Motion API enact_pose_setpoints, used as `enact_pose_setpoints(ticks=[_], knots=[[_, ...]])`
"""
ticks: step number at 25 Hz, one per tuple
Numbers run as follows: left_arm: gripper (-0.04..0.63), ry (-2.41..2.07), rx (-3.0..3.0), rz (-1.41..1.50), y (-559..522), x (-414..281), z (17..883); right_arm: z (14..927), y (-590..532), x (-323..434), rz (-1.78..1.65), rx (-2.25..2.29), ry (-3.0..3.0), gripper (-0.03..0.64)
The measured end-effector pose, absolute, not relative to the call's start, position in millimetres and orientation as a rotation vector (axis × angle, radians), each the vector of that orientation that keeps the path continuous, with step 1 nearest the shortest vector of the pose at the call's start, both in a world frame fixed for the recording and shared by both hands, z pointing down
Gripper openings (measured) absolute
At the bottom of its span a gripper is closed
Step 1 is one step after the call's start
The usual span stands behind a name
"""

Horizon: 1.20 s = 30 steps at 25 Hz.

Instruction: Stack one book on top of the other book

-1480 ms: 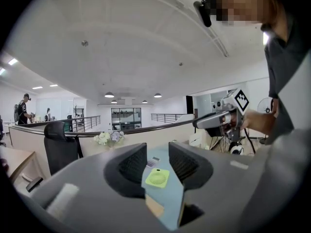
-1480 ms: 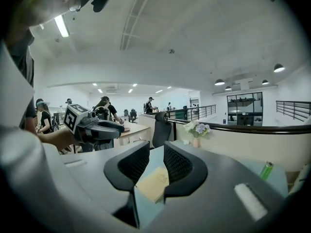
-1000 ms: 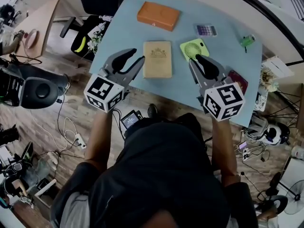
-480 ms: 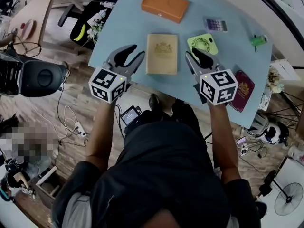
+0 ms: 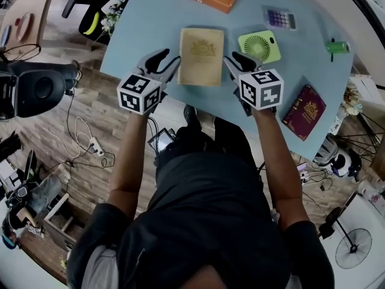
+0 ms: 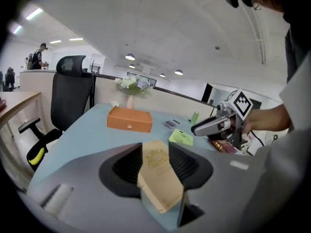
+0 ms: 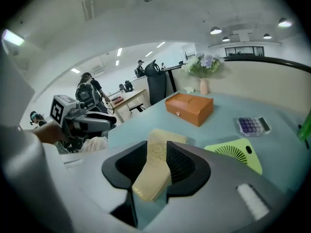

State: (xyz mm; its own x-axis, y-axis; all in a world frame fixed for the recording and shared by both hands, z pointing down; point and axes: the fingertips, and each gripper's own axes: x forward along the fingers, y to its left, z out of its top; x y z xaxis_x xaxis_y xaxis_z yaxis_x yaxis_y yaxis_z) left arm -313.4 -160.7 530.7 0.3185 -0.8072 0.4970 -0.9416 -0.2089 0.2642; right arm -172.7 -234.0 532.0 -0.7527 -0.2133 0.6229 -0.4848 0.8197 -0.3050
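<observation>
Nothing is stacked yet. The left gripper (image 5: 166,59) and right gripper (image 5: 238,60) are held with jaws apart, nothing grasped, just beside the tan book (image 5: 201,56), which is seen lying flat on the table (image 5: 150,23). The maroon book (image 5: 304,111) is left well apart, rightward; grasping and lifting are judged still to be done.

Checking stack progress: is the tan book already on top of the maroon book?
No, the tan book lies on the blue table, with the maroon book apart from it toward the right edge.
</observation>
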Motion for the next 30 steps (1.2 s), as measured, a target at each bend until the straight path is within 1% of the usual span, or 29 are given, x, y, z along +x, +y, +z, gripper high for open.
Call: enact_pose_setpoints(ticks=[9, 14, 19, 22, 26, 30], knots=[[0.178, -1.521, 1.934, 0.355, -172.0, -322.7, 599.6, 601.9, -242.7, -180.9, 0.685, 0.472, -2.302, 0.122], [0.179, -1.508, 1.896, 0.365, -176.4, -324.0, 624.1, 624.0, -243.8, -182.3, 0.718, 0.455, -2.269, 0.125], [0.183, -1.483, 1.859, 0.356, -180.7, -323.7, 644.8, 642.2, -244.3, -186.0, 0.796, 0.435, -2.249, 0.148], [0.187, -1.468, 1.844, 0.349, -182.3, -322.3, 654.2, 650.3, -244.4, -188.6, 0.854, 0.433, -2.241, 0.150], [0.219, -1.406, 1.828, 0.299, -183.5, -313.6, 669.1, 658.9, -240.8, -194.8, 0.914, 0.419, -2.241, 0.150], [0.225, -1.371, 1.809, 0.185, -185.0, -309.2, 675.9, 662.7, -242.7, -196.1, 0.930, 0.458, -2.240, 0.149]])
